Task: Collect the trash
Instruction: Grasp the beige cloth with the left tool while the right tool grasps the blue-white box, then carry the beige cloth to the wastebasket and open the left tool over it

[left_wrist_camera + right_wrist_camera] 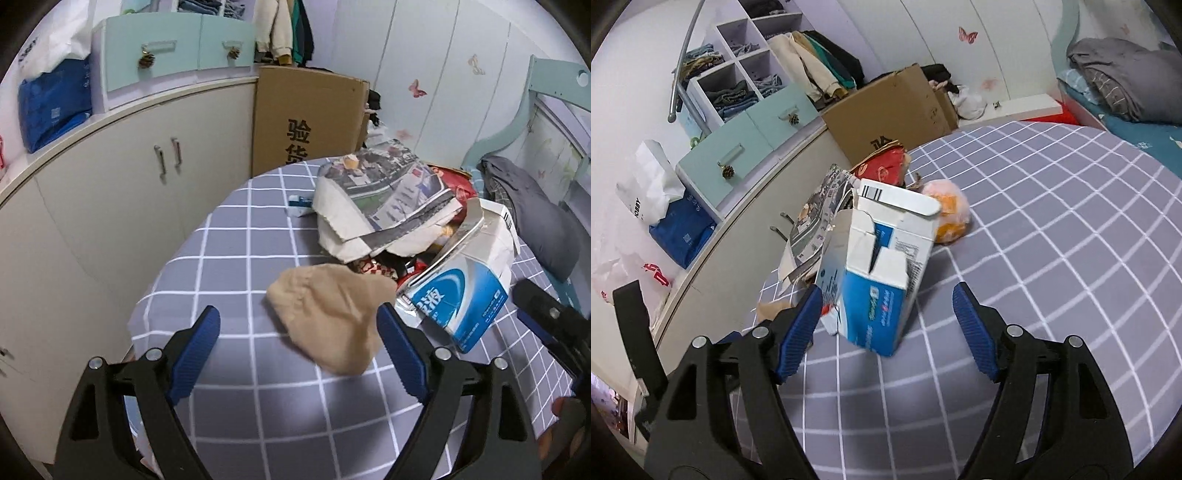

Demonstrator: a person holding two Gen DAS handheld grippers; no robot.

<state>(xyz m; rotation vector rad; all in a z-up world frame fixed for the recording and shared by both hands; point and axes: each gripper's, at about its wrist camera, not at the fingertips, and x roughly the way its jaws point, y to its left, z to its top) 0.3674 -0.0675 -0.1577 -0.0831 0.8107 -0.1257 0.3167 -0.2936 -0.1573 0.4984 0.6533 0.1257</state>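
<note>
We hold both grippers over a surface covered in a grey cloth with a white grid (236, 258), which we take for the desk, and none of the trash appears gathered yet. The left gripper (299, 325) has its blue-padded fingers (201, 339) spread wide with nothing between them; a crumpled beige paper wad (328, 317) lies on the cloth just ahead, its right edge close beside the right finger. The right gripper (886, 306) is equally wide and empty. A torn-open blue-and-white cardboard carton (882, 273) stands tilted between its fingers, near the left pad, though we cannot tell whether it touches.

Judging from this, the job is at its start: the wad, the carton, a folded newspaper (384, 195) with white paper under it, a red printed wrapper (886, 166), an orange lump in clear plastic (949, 214) and a small blue-and-white scrap (301, 203) farther back all wait to be picked up. We see no bin or bag set out for them.

Around us stand beige cabinets (110, 206), mint-green drawers (155, 62), a tall brown cardboard box (306, 114) and a bed with grey bedding (1126, 81). The carton leans against the heap, so lifting it may shift the newspaper, and our two grippers work close together.
</note>
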